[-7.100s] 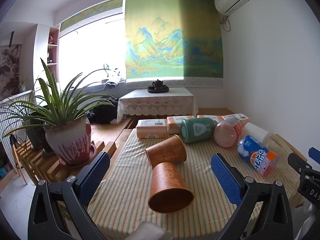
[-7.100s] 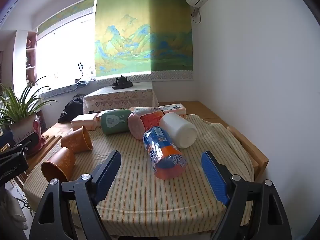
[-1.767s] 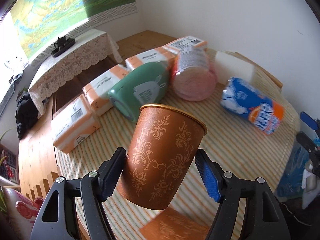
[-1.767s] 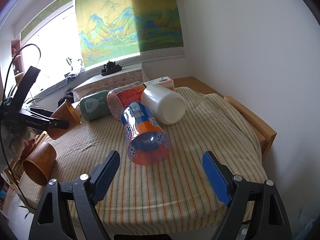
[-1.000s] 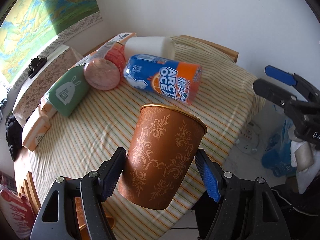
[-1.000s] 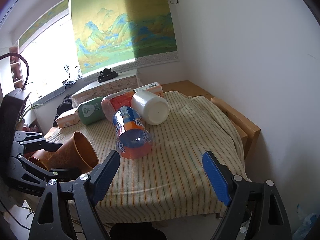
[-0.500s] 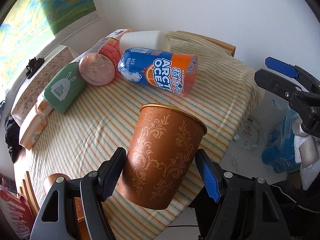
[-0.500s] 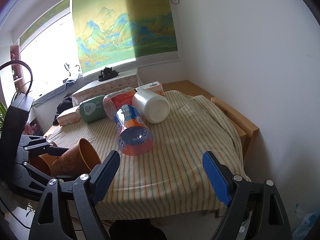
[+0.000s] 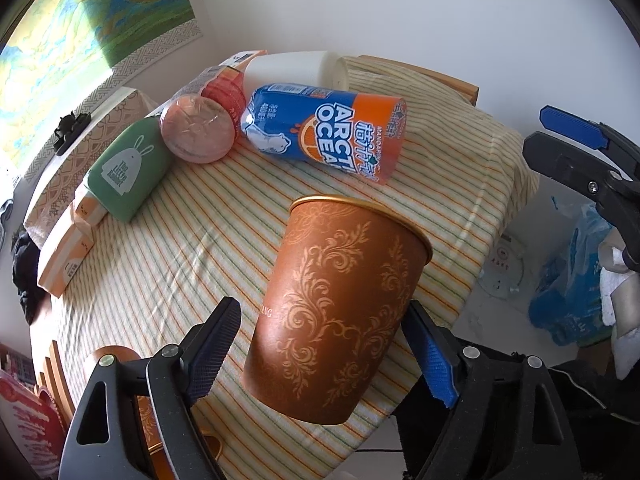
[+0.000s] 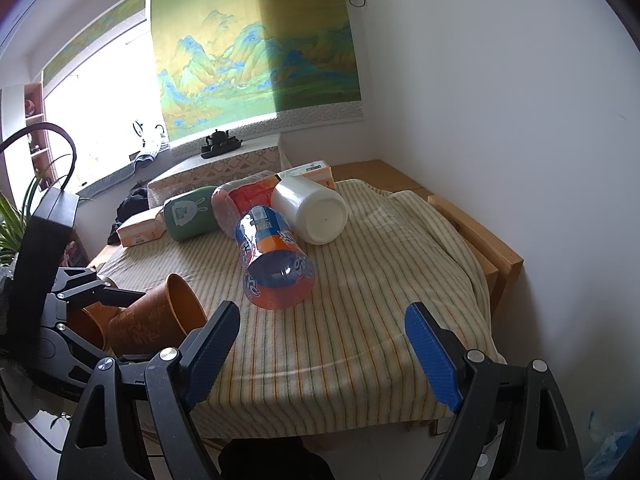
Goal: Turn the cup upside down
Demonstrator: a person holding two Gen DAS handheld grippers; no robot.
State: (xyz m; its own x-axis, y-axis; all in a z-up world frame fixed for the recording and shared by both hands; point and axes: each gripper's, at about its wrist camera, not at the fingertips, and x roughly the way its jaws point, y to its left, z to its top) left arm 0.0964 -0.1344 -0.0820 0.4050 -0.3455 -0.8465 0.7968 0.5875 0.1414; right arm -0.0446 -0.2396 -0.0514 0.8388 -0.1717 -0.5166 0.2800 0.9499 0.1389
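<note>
My left gripper [image 9: 324, 344] is shut on an orange cup with a gold scroll pattern [image 9: 336, 300] and holds it above the front of the striped tablecloth [image 9: 180, 240], mouth tilted away from me. The same cup shows in the right wrist view [image 10: 156, 320], lying almost level in the left gripper [image 10: 100, 300], mouth toward the table's middle. A second orange cup [image 9: 116, 356] lies on the cloth under my left finger. My right gripper [image 10: 320, 344] is open and empty off the table's front edge, and shows at the right of the left wrist view [image 9: 584, 152].
A blue and orange Arctic Ocean cup [image 9: 328, 132], a white cup [image 9: 296, 70], a pink cup [image 9: 204, 128] and a green rabbit cup [image 9: 128, 168] lie on their sides across the far half. Orange tissue boxes [image 9: 68, 256] line the far edge. A wall stands right.
My left gripper has carried the orange cup a little lower and closer to the cloth, and tilted it further over. The right gripper has hardly moved.
</note>
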